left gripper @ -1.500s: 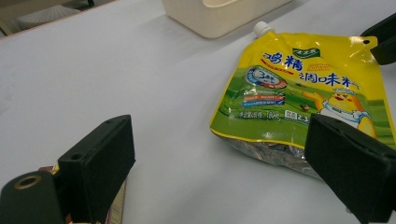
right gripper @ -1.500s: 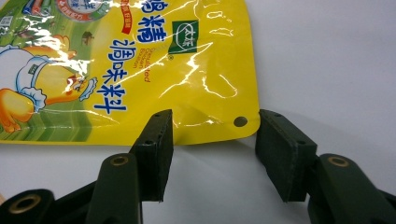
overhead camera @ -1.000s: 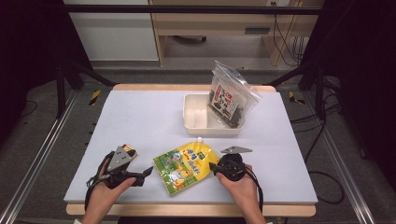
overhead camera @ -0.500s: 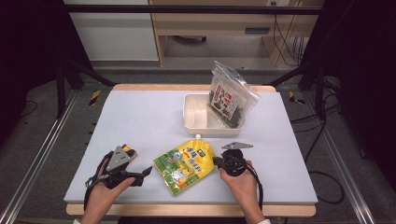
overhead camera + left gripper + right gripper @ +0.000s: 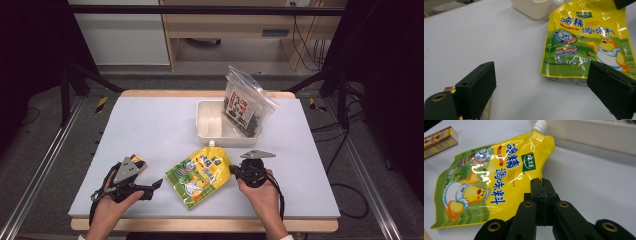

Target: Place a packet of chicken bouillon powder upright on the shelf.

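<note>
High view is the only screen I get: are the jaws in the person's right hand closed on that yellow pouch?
Observer: In the right gripper view, the right gripper has its jaws shut flat together at the yellow pouch's edge. I cannot tell whether any film is pinched.
Operator: And the other one?
Observer: The left gripper, in its own view, has its jaws wide open over the table, with the pouch lying ahead.
Operator: What's printed on the pouch?
Observer: A cartoon chick in a white apron.

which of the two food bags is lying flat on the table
The yellow spout pouch, flat on the table between the two grippers. The clear zip bag stands propped in the white bin instead.
</note>
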`<state>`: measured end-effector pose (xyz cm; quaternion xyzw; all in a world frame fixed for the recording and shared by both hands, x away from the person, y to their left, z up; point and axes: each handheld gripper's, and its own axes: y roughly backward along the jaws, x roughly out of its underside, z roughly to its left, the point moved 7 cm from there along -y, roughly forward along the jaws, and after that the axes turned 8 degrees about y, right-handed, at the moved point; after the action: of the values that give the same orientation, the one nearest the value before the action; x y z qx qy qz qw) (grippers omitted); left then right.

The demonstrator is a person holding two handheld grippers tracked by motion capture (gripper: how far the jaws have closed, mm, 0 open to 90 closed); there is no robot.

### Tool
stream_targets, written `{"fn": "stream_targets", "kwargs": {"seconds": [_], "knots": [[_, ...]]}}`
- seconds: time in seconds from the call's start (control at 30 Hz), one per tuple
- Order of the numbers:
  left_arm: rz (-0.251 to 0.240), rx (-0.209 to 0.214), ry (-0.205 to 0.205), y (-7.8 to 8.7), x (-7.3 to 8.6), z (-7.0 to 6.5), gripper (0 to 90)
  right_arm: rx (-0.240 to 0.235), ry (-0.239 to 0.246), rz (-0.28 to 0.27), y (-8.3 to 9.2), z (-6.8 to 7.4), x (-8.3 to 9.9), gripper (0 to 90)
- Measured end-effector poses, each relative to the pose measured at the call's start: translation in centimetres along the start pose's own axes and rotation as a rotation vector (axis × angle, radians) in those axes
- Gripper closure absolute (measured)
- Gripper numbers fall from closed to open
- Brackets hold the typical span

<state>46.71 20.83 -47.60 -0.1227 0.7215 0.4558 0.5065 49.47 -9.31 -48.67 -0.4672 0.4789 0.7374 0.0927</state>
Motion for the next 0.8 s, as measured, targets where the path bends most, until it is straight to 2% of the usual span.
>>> {"fn": "stream_targets", "kwargs": {"seconds": [0.1,0.27,0.33,0.53,0.73,0.8], "knots": [[0.011,0.010,0.003,0.0,0.1,0.0,8.7,-0.005,0.031,-0.006,0.8,-0.3,-1.3,90.0],[0.025,0.014,-0.018,0.1,-0.7,-0.2,8.7,-0.029,0.092,-0.010,2.0,-0.6,-3.8,90.0],[0.032,0.030,-0.033,0.3,-1.8,-0.5,8.7,-0.056,0.127,-0.009,2.4,-0.7,-5.0,90.0],[0.039,0.043,-0.084,0.4,-4.4,-0.8,8.6,-0.083,0.222,0.006,3.5,-0.6,-8.1,90.0],[0.047,0.052,-0.132,0.5,-6.7,-1.0,8.6,-0.092,0.301,0.005,4.3,0.1,-10.6,90.0],[0.057,0.066,-0.140,0.6,-7.5,-1.2,8.5,-0.092,0.325,0.005,4.6,0.4,-11.2,90.0]]}}
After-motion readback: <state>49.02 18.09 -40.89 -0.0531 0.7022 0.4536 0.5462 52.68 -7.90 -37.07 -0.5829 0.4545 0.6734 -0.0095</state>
